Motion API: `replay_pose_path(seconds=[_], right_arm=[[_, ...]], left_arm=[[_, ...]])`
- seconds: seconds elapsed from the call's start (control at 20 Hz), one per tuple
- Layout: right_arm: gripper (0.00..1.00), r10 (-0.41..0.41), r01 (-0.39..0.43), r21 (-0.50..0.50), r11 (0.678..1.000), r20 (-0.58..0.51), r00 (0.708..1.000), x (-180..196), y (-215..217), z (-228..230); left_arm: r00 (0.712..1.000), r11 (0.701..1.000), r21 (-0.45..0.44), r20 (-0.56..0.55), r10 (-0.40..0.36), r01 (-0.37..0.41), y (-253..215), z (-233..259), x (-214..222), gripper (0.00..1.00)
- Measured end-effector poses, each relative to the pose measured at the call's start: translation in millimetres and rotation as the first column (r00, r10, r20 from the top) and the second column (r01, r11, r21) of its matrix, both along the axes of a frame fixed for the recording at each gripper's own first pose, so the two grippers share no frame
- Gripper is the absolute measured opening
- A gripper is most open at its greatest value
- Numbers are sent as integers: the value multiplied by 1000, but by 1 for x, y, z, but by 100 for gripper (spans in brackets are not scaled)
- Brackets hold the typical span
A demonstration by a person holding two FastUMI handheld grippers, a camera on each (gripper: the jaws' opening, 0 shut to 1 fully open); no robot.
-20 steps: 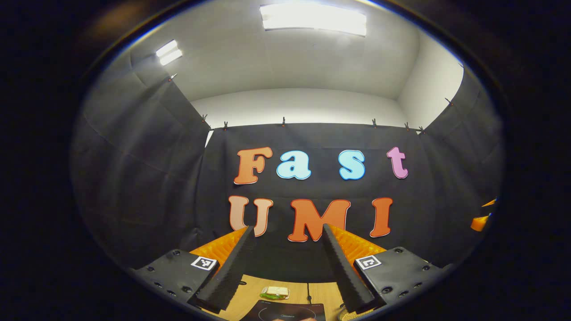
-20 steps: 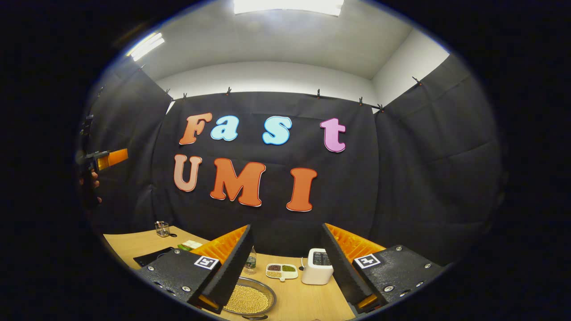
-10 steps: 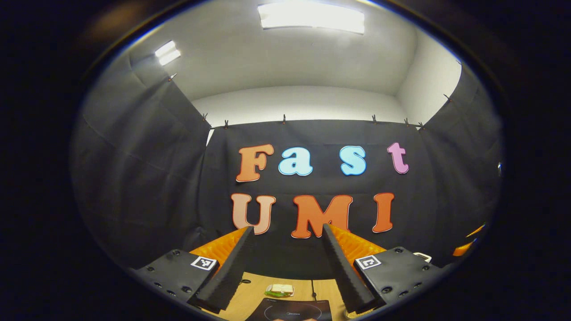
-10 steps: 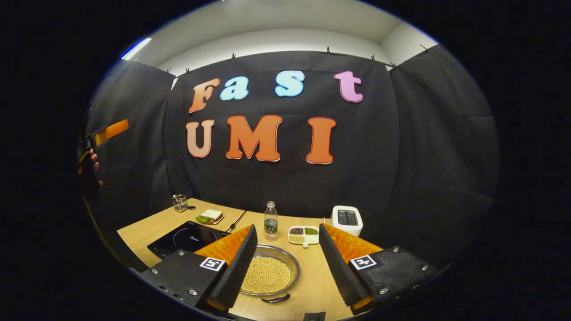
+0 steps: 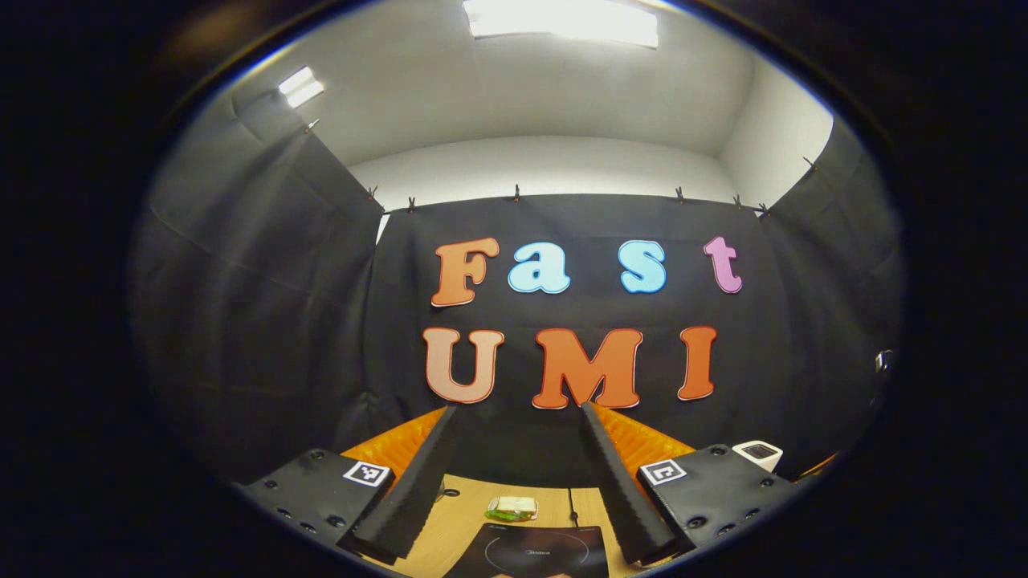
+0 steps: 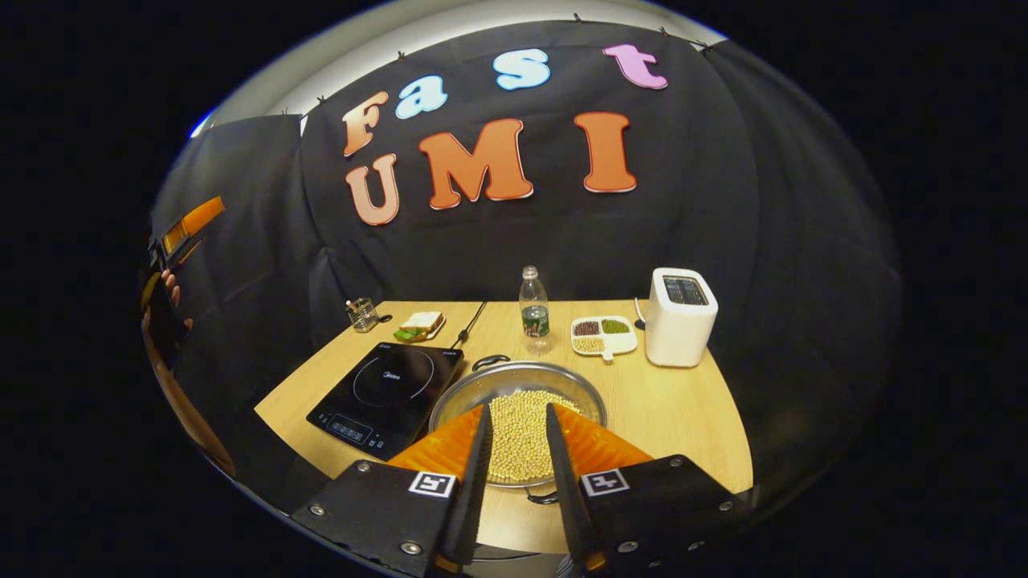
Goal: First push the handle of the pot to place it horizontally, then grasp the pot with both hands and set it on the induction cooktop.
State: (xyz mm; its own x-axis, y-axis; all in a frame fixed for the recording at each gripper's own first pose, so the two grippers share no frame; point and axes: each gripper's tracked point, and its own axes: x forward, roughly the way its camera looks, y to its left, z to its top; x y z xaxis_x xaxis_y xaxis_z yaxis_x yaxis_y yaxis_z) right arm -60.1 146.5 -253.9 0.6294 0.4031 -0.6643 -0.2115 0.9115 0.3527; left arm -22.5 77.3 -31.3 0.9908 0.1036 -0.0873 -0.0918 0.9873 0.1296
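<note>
Pot of beans sits on the table just right of the induction cooktop, right tongs narrowly parted above it holding nothing, left tongs wide apart, empty.

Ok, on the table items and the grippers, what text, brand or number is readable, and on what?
Nothing legible.
Flat black induction cooktop: small centre mark and front-panel prints, too small to read.
Clear plastic bottle: dark label, blurred.
Right gripper and left gripper: square black-and-white code tags, no words.
White toaster: no text seen.
</note>
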Motion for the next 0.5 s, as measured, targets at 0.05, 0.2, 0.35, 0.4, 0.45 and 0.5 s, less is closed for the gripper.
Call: replay_pose_path(seconds=[0.05, 0.2, 0.35, 0.4, 0.45, 0.5], right_arm=[[35, 5, -5, 6, 1000, -18, 1000, -2, 3, -5], [21, 27, -24, 41, 999, -79, 997, -12, 14, -19], [8, 35, -24, 77, 997, -154, 988, -19, 25, -36], [6, 44, -29, 85, 996, -180, 983, -24, 30, -42], [2, 53, -35, 90, 995, -204, 978, -29, 33, -47], [0, 62, -42, 94, 995, -227, 972, -33, 36, -53]], left_arm=[[1000, 1000, 5, -4, 1, -1, -2, -4, -1, 98], [1000, 999, 32, -19, 17, -16, 4, -10, -1, 98], [999, 998, 38, -22, 44, -43, 9, -10, -2, 98], [999, 998, 41, -16, 49, -49, 10, -9, -1, 97], [998, 997, 45, -10, 57, -56, 12, -7, 0, 97], [998, 997, 48, -5, 62, -61, 13, -6, 0, 97]])
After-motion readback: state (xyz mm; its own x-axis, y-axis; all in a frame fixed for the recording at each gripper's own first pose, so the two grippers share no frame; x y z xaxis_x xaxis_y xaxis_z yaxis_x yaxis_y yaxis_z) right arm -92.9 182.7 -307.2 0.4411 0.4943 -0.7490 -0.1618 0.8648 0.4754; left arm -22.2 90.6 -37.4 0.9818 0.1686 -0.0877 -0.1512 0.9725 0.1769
